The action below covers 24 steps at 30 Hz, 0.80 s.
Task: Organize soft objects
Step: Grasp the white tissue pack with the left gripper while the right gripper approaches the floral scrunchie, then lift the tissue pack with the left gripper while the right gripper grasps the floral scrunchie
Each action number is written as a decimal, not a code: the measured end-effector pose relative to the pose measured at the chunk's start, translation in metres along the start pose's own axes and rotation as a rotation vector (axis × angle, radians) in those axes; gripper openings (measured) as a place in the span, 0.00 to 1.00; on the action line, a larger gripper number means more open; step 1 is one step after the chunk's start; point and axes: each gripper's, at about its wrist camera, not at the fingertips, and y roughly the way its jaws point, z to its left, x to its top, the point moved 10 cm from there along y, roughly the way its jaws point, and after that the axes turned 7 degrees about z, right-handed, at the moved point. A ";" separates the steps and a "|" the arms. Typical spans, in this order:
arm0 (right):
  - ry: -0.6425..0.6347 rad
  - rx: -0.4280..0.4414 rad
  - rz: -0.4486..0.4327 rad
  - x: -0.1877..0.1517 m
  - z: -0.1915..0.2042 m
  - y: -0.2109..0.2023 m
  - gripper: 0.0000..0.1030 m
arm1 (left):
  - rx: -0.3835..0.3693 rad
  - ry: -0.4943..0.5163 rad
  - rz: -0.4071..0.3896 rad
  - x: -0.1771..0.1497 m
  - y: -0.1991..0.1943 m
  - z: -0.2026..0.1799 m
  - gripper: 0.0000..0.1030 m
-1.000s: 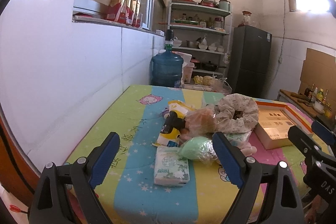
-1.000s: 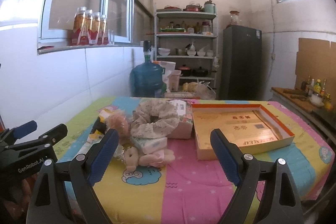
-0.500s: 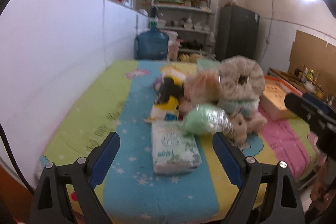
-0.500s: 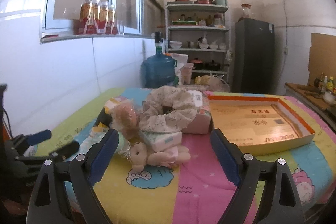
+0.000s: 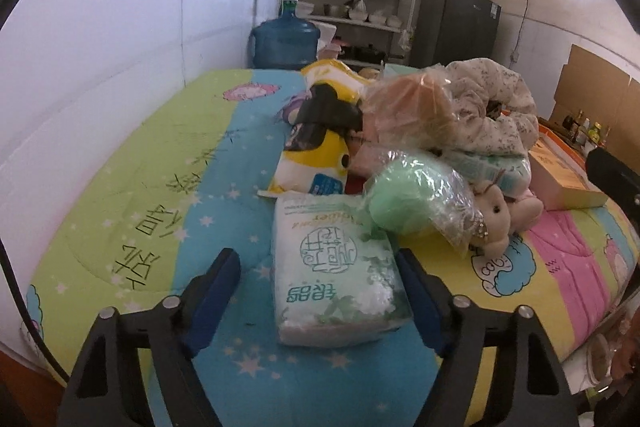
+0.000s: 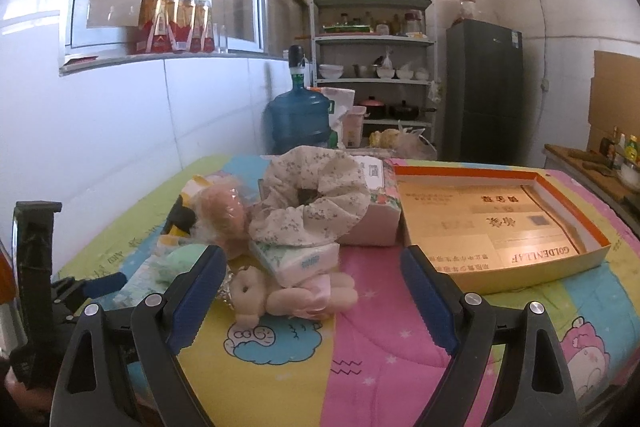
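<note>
The white, green-printed plastic-wrapped tissue pack [image 5: 336, 271] lies on the quilted counter [image 5: 168, 211], between the left gripper's [image 5: 320, 291] fingers, which have just been closing and are not seen pressing. Light, squashy, slippery wrap is expected; its long sides should be taken. The right gripper's [image 6: 316, 291] fingers are spread, empty.

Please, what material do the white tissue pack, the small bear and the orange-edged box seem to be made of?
Tissue pack: thin glossy plastic film, wrinkled, probably paper inside.
Small bear: beige plush, fuzzy and matte.
Orange-edged box: apparently cardboard, stiff straight walls, shiny gold print inside.
</note>
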 end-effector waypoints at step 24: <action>0.046 -0.029 0.037 0.042 -0.030 0.041 0.67 | -0.005 -0.070 -0.162 0.038 -0.062 0.010 0.45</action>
